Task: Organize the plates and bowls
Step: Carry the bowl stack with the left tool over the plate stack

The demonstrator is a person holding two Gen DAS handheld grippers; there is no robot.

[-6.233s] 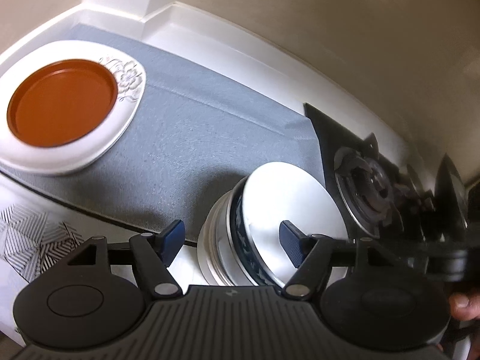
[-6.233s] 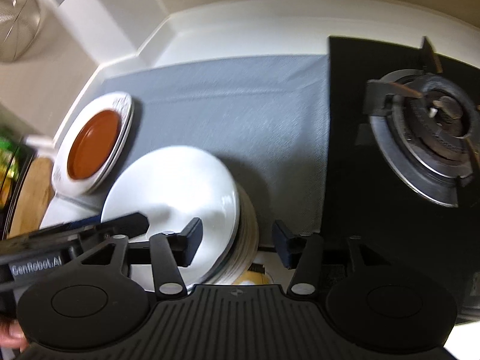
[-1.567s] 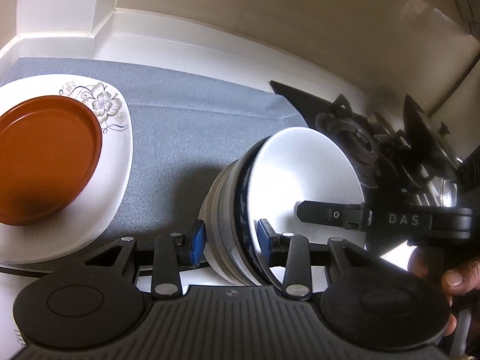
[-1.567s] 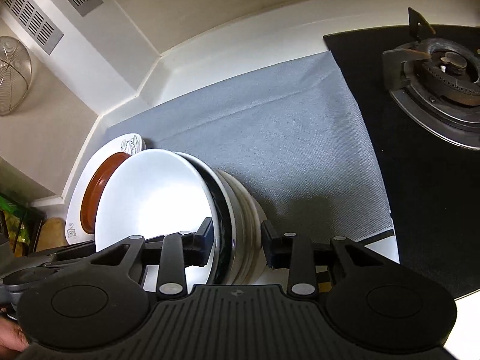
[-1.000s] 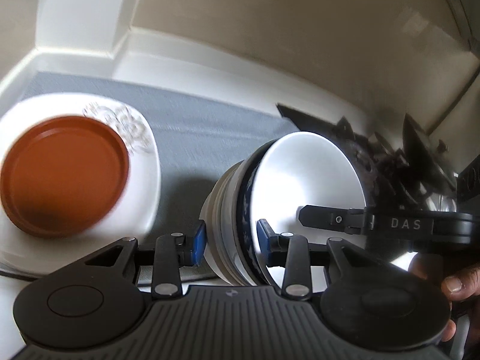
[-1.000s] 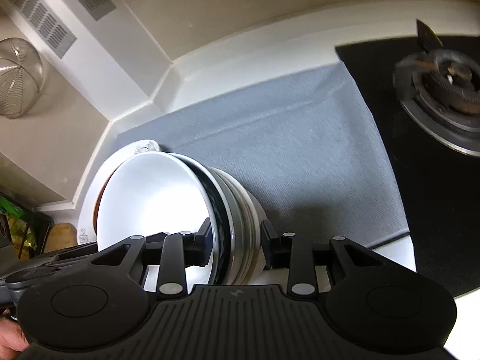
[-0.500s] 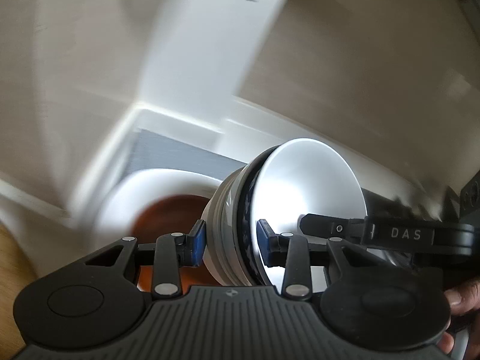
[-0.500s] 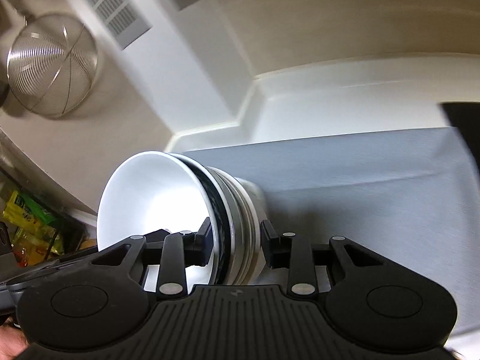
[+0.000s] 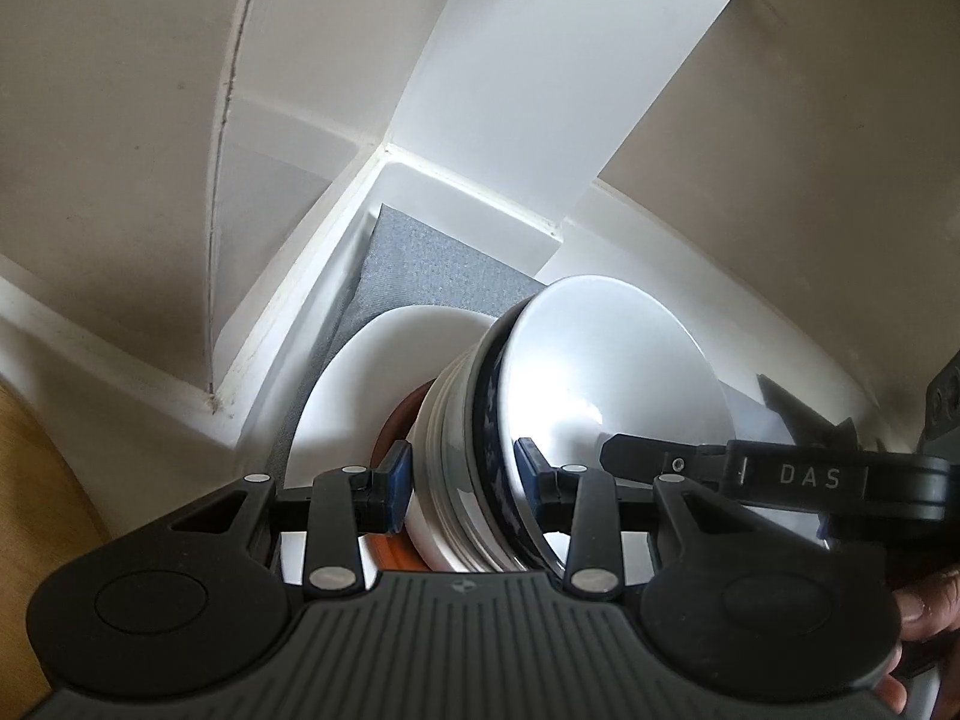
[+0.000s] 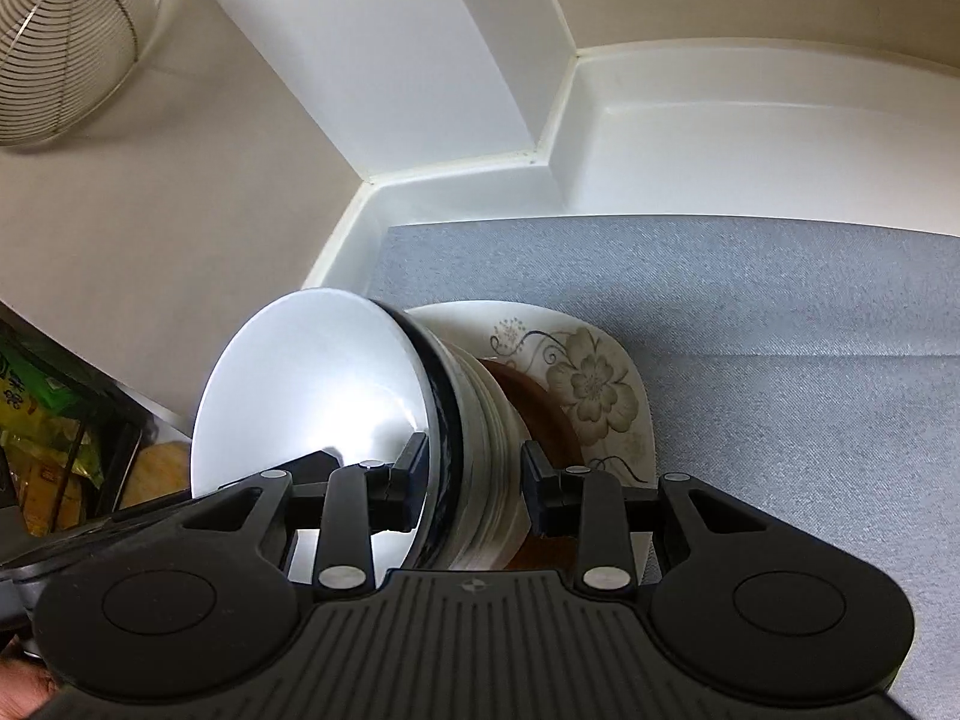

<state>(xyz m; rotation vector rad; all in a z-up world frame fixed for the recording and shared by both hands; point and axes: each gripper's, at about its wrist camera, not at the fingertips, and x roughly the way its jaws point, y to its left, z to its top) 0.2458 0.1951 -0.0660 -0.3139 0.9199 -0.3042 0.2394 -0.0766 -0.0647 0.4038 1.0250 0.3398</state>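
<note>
I've got the stack of bowls [image 9: 480, 450] up off the tabletop, one claw on each side of its rim. My left claw [image 9: 462, 483], bottom centre of its own view, is clenched on the stack's edge, blue pads pressing both faces; my right claw [image 10: 471, 480], bottom centre of the other view, is clamped on the opposite edge the same way. The white inside of the top bowl [image 10: 312, 396] faces the left of the right-wrist view, so the whole stack rides tilted on its side.

Below it, in the middle of both views, sits the flowered plate [image 10: 600, 396] with the brown dish [image 10: 534, 402] resting in it, both on the grey mat [image 10: 780, 330] tucked into the corner of the white tabletop [image 10: 720, 138]. The stack hangs right above them (I can't tell whether its base touches the brown dish or not).

So by my reckoning: picked up, done; over the plates, looks done. What's left is levelling the stack, setting it down on or beside that brown dish, and letting go with both claws. Careful, a tilted pile like this could slide apart.
</note>
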